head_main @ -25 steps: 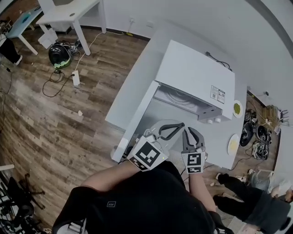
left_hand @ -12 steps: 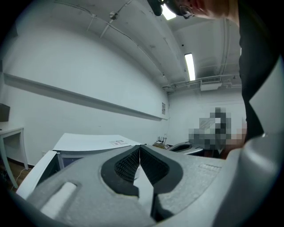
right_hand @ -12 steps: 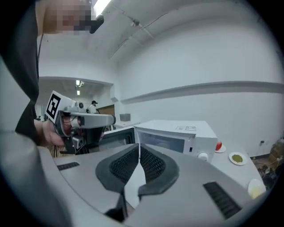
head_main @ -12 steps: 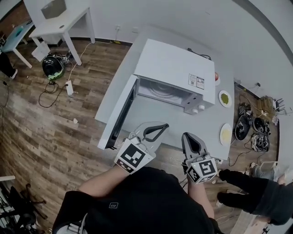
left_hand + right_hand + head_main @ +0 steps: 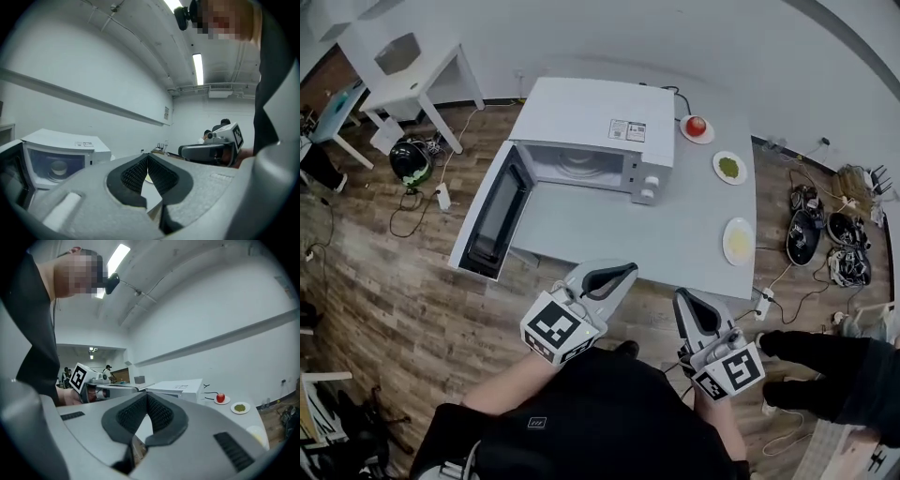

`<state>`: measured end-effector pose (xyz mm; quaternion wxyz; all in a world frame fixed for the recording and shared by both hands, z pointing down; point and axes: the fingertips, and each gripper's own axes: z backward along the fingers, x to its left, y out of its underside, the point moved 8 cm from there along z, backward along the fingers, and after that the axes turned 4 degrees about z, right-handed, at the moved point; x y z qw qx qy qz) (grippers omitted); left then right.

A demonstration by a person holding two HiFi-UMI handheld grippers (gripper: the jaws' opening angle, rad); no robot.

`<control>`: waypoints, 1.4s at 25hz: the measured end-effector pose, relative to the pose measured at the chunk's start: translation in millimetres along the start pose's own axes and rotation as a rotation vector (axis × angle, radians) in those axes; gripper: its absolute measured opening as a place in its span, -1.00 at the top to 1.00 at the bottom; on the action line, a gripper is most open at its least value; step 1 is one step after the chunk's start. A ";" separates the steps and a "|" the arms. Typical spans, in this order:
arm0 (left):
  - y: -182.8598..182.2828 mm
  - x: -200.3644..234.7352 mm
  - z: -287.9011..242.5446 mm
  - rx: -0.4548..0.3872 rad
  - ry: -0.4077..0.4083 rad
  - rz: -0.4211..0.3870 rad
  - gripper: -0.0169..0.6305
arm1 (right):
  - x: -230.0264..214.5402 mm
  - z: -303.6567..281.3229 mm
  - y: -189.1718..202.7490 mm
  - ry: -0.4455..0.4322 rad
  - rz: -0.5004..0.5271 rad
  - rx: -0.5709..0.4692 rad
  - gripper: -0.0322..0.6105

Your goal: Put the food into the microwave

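Observation:
The white microwave [image 5: 581, 141] stands on the grey table [image 5: 675, 244] with its door [image 5: 492, 220] swung open to the left and its cavity bare. To its right lie three plates: one with a red apple [image 5: 697, 126], one with green food [image 5: 728, 167], one with yellow food [image 5: 738, 240]. Both grippers hover at the table's near edge, apart from the food. My left gripper [image 5: 628, 269] is shut and empty, as the left gripper view [image 5: 147, 155] shows. My right gripper [image 5: 680, 296] is shut on nothing too [image 5: 146, 394].
A white desk [image 5: 403, 56] stands at the far left on the wooden floor. Cables and a round device [image 5: 411, 161] lie near it. More gear [image 5: 825, 244] clutters the floor to the right of the table. A person's legs [image 5: 834, 361] are at the right.
Both grippers have drawn back from the open microwave to the table's near edge. The right jaws have closed. The three plates have come into view.

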<state>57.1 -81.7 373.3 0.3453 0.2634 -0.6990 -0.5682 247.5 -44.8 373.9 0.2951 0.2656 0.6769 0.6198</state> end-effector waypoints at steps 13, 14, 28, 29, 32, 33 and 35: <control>-20.1 -53.8 -19.6 0.024 0.100 -0.074 0.92 | -11.3 67.7 -7.5 0.085 -0.068 -0.086 0.86; -22.1 -51.9 -19.1 0.021 0.102 -0.078 0.92 | -11.0 66.2 -7.7 0.087 -0.063 -0.080 0.86; -32.1 -21.6 0.1 0.020 0.110 -0.086 0.92 | 3.9 24.6 -15.3 0.080 -0.022 -0.045 0.86; -33.0 -19.8 1.0 0.019 0.110 -0.088 0.92 | 4.2 22.3 -15.5 0.080 -0.023 -0.042 0.86; -34.9 -12.6 3.7 0.016 0.105 -0.092 0.92 | 4.7 14.8 -15.9 0.082 -0.022 -0.040 0.86; -35.2 -9.8 4.4 0.016 0.102 -0.091 0.92 | 5.0 12.0 -16.0 0.082 -0.021 -0.038 0.86; -35.6 -4.0 5.9 0.014 0.098 -0.090 0.92 | 5.5 6.2 -15.9 0.081 -0.020 -0.035 0.86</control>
